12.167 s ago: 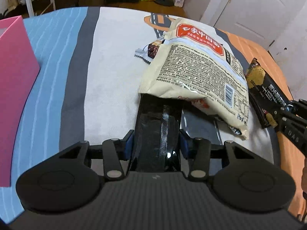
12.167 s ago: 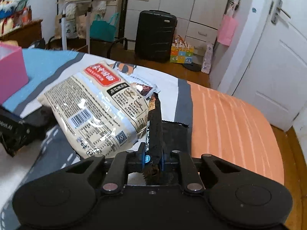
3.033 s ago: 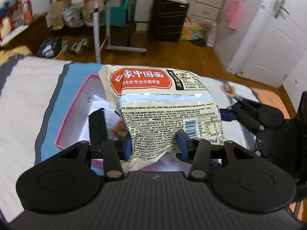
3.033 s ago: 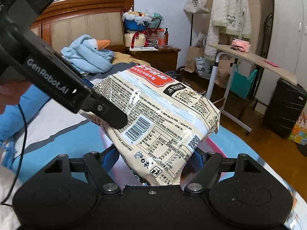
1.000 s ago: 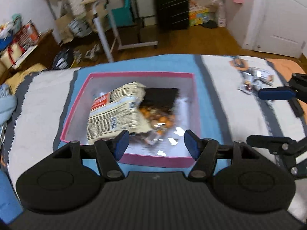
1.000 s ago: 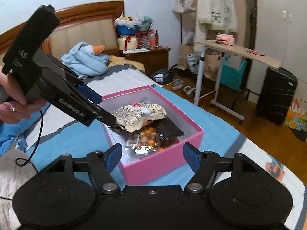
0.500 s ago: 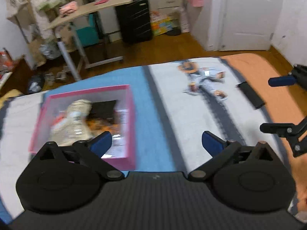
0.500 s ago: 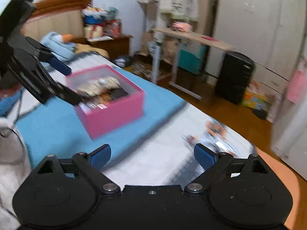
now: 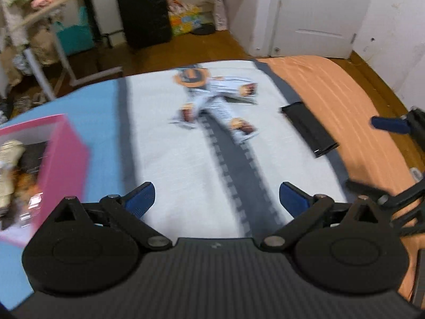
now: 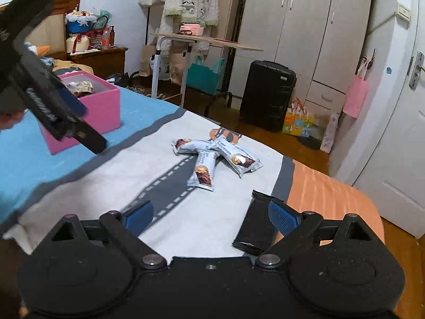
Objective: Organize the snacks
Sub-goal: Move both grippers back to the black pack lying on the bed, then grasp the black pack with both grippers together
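both the left gripper (image 9: 216, 196) and the right gripper (image 10: 211, 216) are wide open and empty, the pale snack bars (image 10: 216, 156) lie mid-frame on the bed (image 10: 186, 212), and the pink box (image 10: 99, 106) sits at the upper left.

A black suitcase (image 10: 267, 94) stands on the wood floor (image 9: 186, 45) before white wardrobes (image 10: 305, 26).

Soft, even indoor light is seen in both views, strong fisheye bending is shown at the edges, and motion blur is smeared over the pink box (image 9: 61, 156) and light-blue snack packets (image 9: 220, 106) in the left view.
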`<act>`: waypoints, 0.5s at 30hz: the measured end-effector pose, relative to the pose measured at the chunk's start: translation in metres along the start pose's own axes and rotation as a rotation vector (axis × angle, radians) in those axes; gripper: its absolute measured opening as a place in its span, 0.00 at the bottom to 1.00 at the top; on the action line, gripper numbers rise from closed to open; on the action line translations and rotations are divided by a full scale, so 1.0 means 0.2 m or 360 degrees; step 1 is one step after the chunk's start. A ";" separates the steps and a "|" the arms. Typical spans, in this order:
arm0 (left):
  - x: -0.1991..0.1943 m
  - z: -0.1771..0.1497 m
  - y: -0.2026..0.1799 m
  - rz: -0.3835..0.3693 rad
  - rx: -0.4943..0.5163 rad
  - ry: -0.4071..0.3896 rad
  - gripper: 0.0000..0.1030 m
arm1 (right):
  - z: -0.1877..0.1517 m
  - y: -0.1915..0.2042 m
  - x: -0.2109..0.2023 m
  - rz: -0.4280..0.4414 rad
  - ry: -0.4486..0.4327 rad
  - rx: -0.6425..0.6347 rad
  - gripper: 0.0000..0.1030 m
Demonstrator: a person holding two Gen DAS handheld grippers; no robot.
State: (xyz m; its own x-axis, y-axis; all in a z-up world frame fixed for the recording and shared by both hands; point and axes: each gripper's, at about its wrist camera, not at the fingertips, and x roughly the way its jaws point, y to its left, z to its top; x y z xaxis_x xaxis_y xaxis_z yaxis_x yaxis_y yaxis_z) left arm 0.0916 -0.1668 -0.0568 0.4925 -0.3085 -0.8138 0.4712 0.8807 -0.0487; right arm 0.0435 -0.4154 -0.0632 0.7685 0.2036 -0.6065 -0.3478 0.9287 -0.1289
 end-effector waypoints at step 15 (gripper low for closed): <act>0.60 0.13 -0.40 -0.0378 -0.0163 -0.0018 0.82 | -0.25 -0.24 0.42 -0.0042 0.0180 0.0223 0.92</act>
State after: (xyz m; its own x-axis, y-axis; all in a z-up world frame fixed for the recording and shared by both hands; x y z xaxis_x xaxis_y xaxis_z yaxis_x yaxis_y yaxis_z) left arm 0.1323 -0.2841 -0.1362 0.3854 -0.5143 -0.7661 0.4981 0.8149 -0.2964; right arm 0.0979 -0.4585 -0.1461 0.7084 0.1501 -0.6897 -0.2442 0.9689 -0.0399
